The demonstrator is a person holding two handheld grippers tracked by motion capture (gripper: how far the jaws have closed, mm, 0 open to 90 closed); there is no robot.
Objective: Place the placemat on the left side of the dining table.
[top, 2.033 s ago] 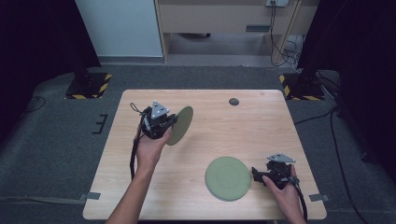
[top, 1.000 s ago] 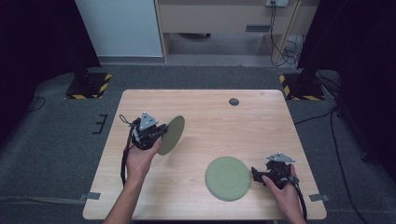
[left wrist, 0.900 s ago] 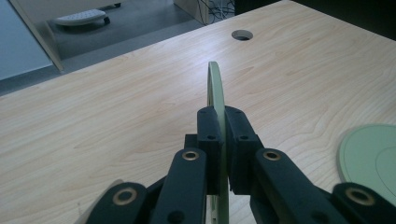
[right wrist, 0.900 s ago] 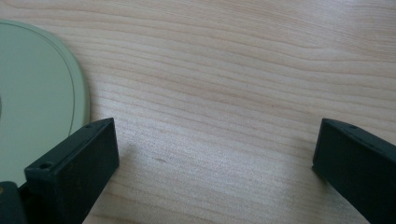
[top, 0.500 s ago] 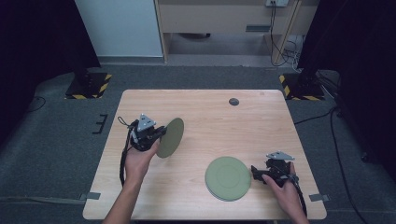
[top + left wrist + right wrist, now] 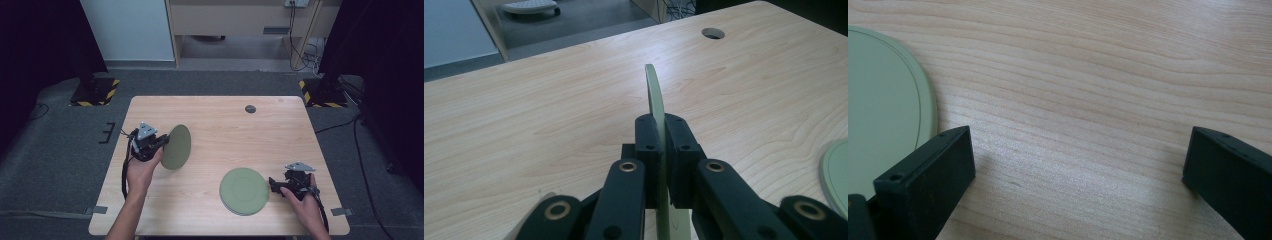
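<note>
Two green plates are counted: nearest, one plate (image 6: 244, 191) is laid flat on the surface (image 6: 225, 125) just beside the right gripper (image 6: 274, 183), whose jaws are spread wide with nothing between them, and farther off a second plate (image 6: 176, 146) is clamped on edge by the closed left gripper (image 6: 162, 143). Compared with two seconds ago, the held plate has been carried lower and nearer, so stacking it on the flat one is judged next. One dark round hole (image 6: 250, 108) is seen at the far edge.
</note>
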